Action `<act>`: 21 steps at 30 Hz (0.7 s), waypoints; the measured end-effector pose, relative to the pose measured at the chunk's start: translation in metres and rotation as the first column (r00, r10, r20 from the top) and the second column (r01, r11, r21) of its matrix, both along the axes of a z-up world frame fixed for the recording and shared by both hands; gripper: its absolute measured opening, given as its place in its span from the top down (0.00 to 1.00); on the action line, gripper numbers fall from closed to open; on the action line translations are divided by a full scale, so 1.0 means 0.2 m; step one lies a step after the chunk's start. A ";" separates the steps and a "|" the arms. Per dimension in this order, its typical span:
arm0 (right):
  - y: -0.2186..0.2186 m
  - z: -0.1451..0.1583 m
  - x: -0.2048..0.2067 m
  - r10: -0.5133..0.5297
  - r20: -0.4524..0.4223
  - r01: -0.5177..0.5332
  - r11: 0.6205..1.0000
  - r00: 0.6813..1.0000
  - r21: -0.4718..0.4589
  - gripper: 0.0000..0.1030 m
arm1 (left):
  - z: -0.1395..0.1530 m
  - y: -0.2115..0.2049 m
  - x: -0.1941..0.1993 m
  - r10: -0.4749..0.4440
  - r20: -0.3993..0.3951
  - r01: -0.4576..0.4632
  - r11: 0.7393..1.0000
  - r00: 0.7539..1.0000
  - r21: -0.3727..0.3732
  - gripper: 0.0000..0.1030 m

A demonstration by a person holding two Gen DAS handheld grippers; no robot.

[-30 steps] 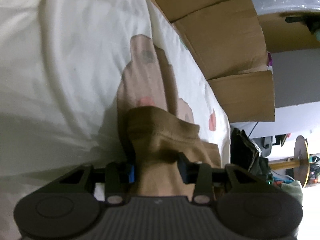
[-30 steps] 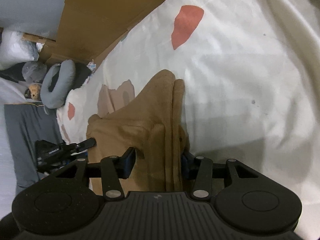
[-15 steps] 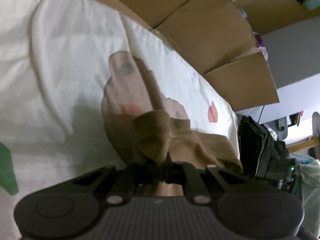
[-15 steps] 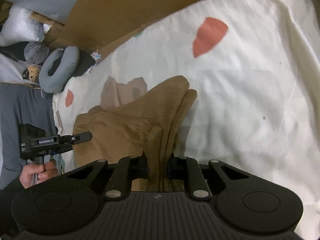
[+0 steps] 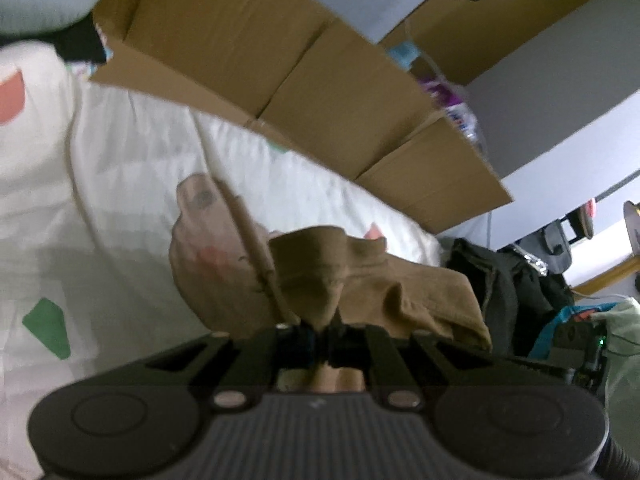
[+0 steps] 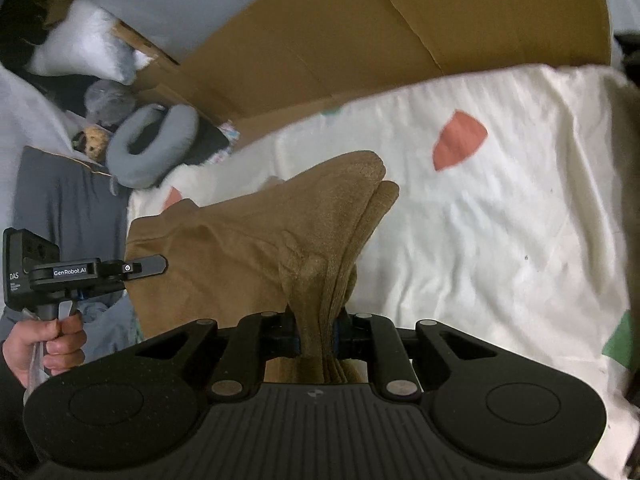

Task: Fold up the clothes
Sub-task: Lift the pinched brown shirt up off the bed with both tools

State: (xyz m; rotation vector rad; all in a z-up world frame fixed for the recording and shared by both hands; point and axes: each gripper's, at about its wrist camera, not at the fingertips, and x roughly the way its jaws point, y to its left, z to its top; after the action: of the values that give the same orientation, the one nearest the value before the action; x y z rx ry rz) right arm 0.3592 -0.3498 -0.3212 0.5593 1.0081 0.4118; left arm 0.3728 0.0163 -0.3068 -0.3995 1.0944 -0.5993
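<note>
The left gripper (image 5: pixel 320 340) is pinched tight on a gathered edge of the brown garment (image 5: pixel 360 280); a second ago its jaws stood wide apart around that cloth, so the grasp has just been made. The right gripper (image 6: pixel 316 336) is likewise clamped on a thick bunch of layered folds of the same brown garment (image 6: pixel 256 240), where earlier it too was spread open. Between the two views the cloth now rises off the white bedsheet (image 6: pixel 500 220) — it hangs stretched from one grip to the other, its far corner pointing up toward the cardboard (image 6: pixel 400 32) beyond the bed. The person's hand (image 6: pixel 56 344) holding the left tool shows at the near left of the right view. With both ends secured and lifted, the garment looks ready to be carried over for the next fold, though the right grip holds several layers that may slip unevenly.
</note>
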 end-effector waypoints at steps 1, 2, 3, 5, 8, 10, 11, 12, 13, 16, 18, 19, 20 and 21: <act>0.00 0.05 -0.02 -0.001 0.013 0.001 1.000 1.000 -0.001 0.88 | 0.05 0.00 -0.02 0.002 0.010 -0.002 1.000 1.000 0.001 0.95; 0.00 0.09 -0.05 -0.002 0.029 0.002 1.000 1.000 -0.002 0.88 | 0.10 0.00 -0.04 0.003 0.021 -0.003 1.000 1.000 0.001 0.95; 0.00 0.14 -0.07 -0.003 0.045 0.004 1.000 0.999 -0.003 0.88 | 0.15 0.00 -0.06 0.007 0.032 -0.007 1.000 0.999 0.003 0.95; 0.00 0.24 -0.11 -0.002 0.088 0.002 1.000 0.996 -0.008 0.88 | 0.25 -0.01 -0.09 0.015 0.057 -0.015 1.000 0.998 0.000 0.96; -0.01 0.39 -0.16 -0.006 0.141 0.008 1.000 0.990 -0.009 0.88 | 0.41 -0.02 -0.14 0.026 0.098 -0.025 1.000 0.995 -0.008 0.96; -0.02 0.49 -0.18 -0.010 0.173 0.013 1.000 0.985 -0.013 0.88 | 0.51 -0.03 -0.17 0.027 0.122 -0.027 1.000 0.992 -0.002 0.96; -0.02 0.54 -0.19 -0.012 0.187 0.016 1.000 0.982 -0.016 0.88 | 0.57 -0.03 -0.18 0.026 0.135 -0.026 1.000 0.991 0.002 0.96; -0.03 0.58 -0.20 -0.012 0.199 0.016 1.000 0.980 -0.019 0.88 | 0.62 -0.04 -0.19 0.024 0.147 -0.026 1.000 0.989 0.007 0.96; -0.03 0.63 -0.22 -0.010 0.212 0.015 1.000 0.977 -0.024 0.88 | 0.67 -0.05 -0.21 0.024 0.159 -0.026 1.000 0.987 0.010 0.96; -0.04 0.79 -0.26 -0.007 0.251 0.017 0.999 0.968 -0.037 0.88 | 0.83 -0.07 -0.25 0.029 0.199 -0.031 0.999 0.980 0.007 0.96; -0.06 0.89 -0.29 -0.013 0.278 0.025 0.999 0.961 -0.040 0.88 | 0.94 -0.08 -0.28 0.032 0.224 -0.033 0.999 0.974 0.003 0.96; -0.06 0.94 -0.31 -0.016 0.289 0.029 0.999 0.957 -0.042 0.88 | 1.00 -0.10 -0.29 0.029 0.237 -0.031 1.000 0.971 0.003 0.96; -0.07 0.99 -0.32 -0.019 0.300 0.034 0.998 0.954 -0.045 0.88 | 1.05 -0.11 -0.31 0.027 0.249 -0.029 1.000 0.968 0.004 0.96; -0.08 1.03 -0.33 -0.022 0.309 0.039 0.998 0.951 -0.049 0.88 | 1.10 -0.12 -0.32 0.021 0.259 -0.023 1.000 0.966 0.007 0.96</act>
State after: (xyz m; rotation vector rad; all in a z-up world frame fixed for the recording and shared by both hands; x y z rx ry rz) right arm 0.2926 -0.3653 -0.1143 0.4445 0.7070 0.4282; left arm 0.3078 -0.0086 -0.0867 -0.3144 0.8412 -0.6077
